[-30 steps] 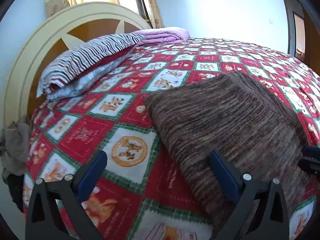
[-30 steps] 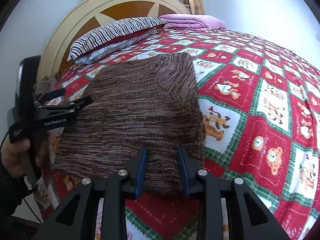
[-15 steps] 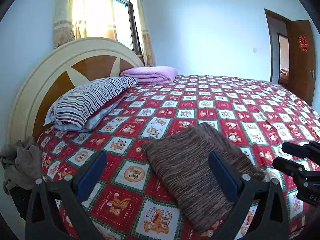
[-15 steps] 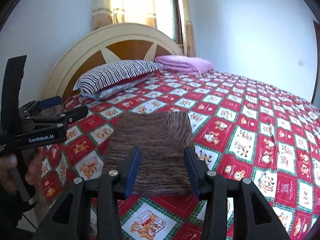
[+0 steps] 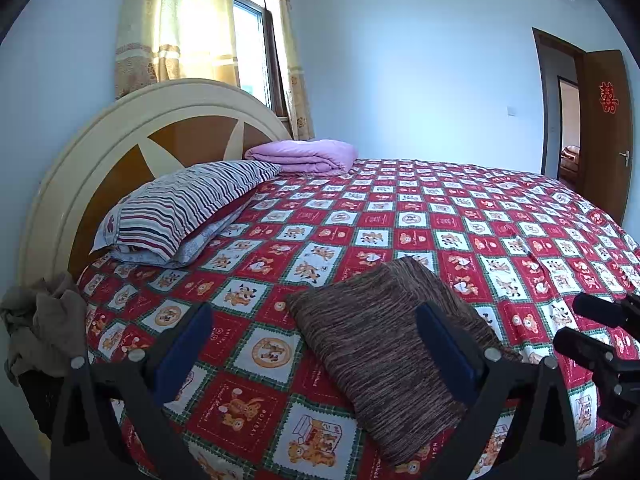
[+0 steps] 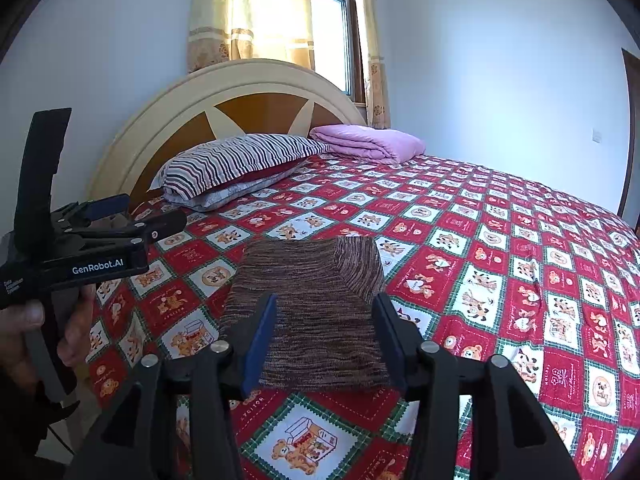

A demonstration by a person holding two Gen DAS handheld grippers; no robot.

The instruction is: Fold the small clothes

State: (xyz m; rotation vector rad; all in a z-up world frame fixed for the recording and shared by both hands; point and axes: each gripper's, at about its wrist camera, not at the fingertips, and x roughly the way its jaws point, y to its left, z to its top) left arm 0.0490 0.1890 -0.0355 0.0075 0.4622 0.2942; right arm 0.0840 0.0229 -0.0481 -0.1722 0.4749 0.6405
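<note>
A brown knitted garment (image 5: 384, 344) lies folded into a flat rectangle on the red patterned bedspread (image 5: 460, 216), near the bed's front edge. It also shows in the right wrist view (image 6: 316, 304). My left gripper (image 5: 316, 344) is open and empty, held above and back from the garment. My right gripper (image 6: 326, 336) is open and empty, also raised clear of the garment. The left gripper shows at the left of the right wrist view (image 6: 132, 216), in a hand. The right gripper's fingertips (image 5: 592, 324) show at the right edge of the left wrist view.
A striped pillow (image 5: 180, 212) and a folded pink blanket (image 5: 308, 156) lie by the round headboard (image 5: 132, 152). A heap of grey-brown clothes (image 5: 40, 320) sits beside the bed at left. An open door (image 5: 600, 132) is at far right.
Both grippers have pulled up and back from the garment, which now looks smaller and lies untouched. The right gripper's jaws have widened.
</note>
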